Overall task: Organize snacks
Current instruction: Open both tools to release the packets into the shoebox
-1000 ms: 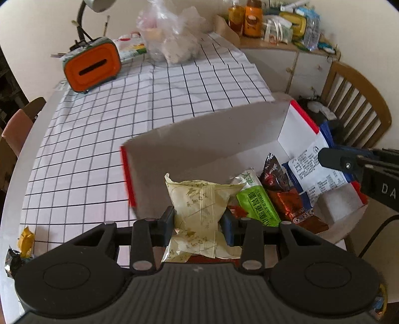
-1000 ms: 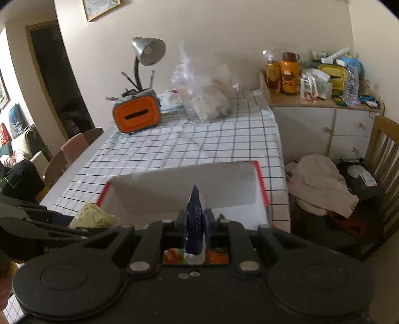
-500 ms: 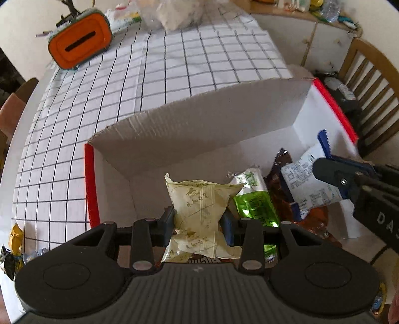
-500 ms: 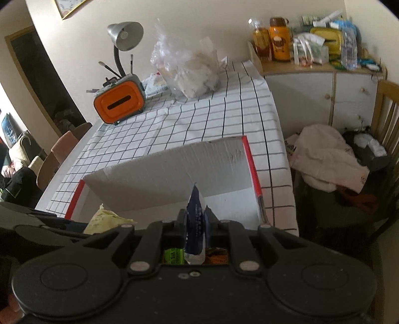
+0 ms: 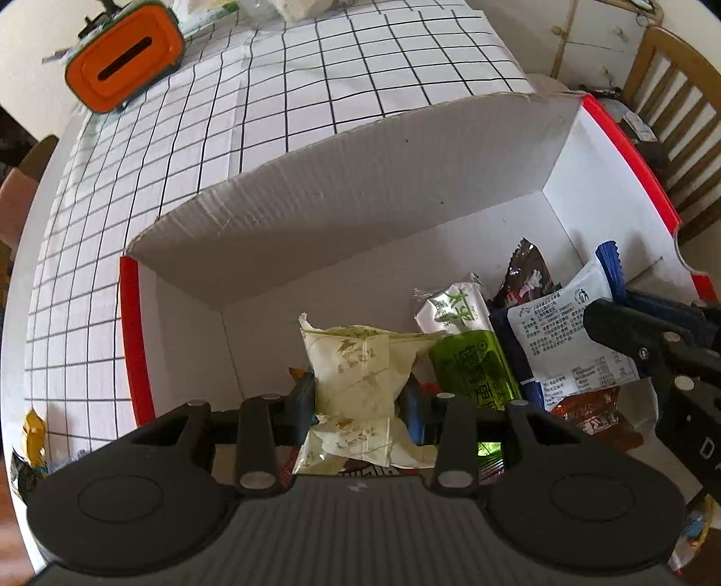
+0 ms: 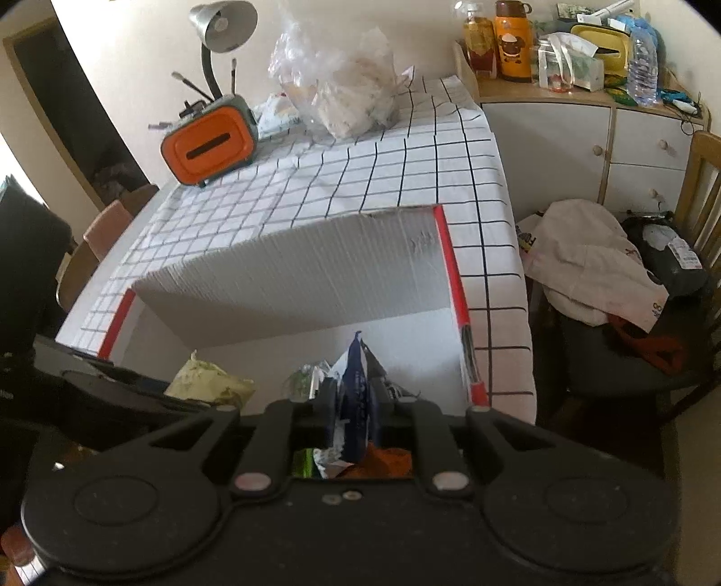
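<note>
A white cardboard box with red edges [image 5: 405, 189] stands open on the checked tablecloth; it also shows in the right wrist view [image 6: 315, 279]. My left gripper [image 5: 360, 396] is shut on a pale yellow-green snack packet [image 5: 360, 365], held over the box interior. My right gripper [image 6: 356, 401] is shut on a blue and white snack packet [image 6: 356, 387], also seen in the left wrist view [image 5: 563, 333], over the box's right part. In the box lie a green packet [image 5: 468, 356], a dark brown packet [image 5: 527, 275] and an orange packet [image 5: 590, 410].
An orange case [image 5: 124, 63] and a clear plastic bag [image 6: 342, 85] stand at the table's far end, with a desk lamp [image 6: 221, 27]. Loose wrapped snacks [image 5: 31, 432] lie at the table's left edge. A wooden chair [image 5: 667, 90] and a cabinet [image 6: 586, 135] stand to the right.
Both grippers have moved forward and down toward the box with their packets still held. The box interior now fills more of both views.
</note>
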Action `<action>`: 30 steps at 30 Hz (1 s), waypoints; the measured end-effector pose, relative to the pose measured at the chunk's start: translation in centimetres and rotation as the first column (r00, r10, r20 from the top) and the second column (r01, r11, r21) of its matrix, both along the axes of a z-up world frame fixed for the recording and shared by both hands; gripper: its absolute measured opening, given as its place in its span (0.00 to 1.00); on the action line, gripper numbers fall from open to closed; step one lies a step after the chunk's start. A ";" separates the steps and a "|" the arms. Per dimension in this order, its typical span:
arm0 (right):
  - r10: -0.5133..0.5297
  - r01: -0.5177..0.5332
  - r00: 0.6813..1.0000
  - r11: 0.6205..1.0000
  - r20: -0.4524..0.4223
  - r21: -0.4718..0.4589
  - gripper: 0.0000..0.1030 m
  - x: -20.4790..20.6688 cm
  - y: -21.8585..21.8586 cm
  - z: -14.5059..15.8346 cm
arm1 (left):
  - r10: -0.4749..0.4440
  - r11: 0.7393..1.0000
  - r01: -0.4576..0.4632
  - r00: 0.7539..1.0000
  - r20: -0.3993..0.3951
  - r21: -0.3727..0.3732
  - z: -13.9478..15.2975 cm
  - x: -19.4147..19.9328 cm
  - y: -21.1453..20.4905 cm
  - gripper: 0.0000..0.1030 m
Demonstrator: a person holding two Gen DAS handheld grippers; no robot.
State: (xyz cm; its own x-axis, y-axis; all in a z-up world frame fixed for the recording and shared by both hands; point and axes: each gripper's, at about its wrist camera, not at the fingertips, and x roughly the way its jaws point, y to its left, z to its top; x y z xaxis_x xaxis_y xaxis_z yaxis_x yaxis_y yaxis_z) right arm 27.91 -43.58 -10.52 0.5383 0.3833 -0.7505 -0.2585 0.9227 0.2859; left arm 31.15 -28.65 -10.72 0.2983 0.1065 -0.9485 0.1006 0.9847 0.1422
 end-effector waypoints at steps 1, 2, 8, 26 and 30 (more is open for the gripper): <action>0.002 -0.002 1.000 1.000 -0.003 -0.004 0.13 0.0 0.0 0.0 | -0.003 1.000 0.003 1.000 0.000 -0.001 0.0 -0.1 0.0 0.38; 0.003 -0.003 1.000 1.000 -0.005 -0.004 0.13 -0.1 0.0 0.1 | -0.004 1.000 0.004 1.000 0.002 -0.007 0.1 -0.1 0.0 0.38; -0.001 0.001 1.000 1.000 0.001 0.009 0.13 -0.7 -0.7 0.6 | -0.015 0.999 0.016 0.999 0.038 -0.044 1.3 -0.8 0.3 0.45; 0.064 -0.070 0.993 0.996 0.096 0.057 0.14 -5.4 0.5 5.6 | -0.022 0.985 0.059 0.976 0.217 -0.165 7.0 -6.6 3.2 0.56; 0.087 -0.094 0.989 0.994 0.119 0.048 0.14 -6.7 1.7 6.6 | -0.022 0.980 0.072 0.965 0.260 -0.184 8.2 -8.1 4.6 0.58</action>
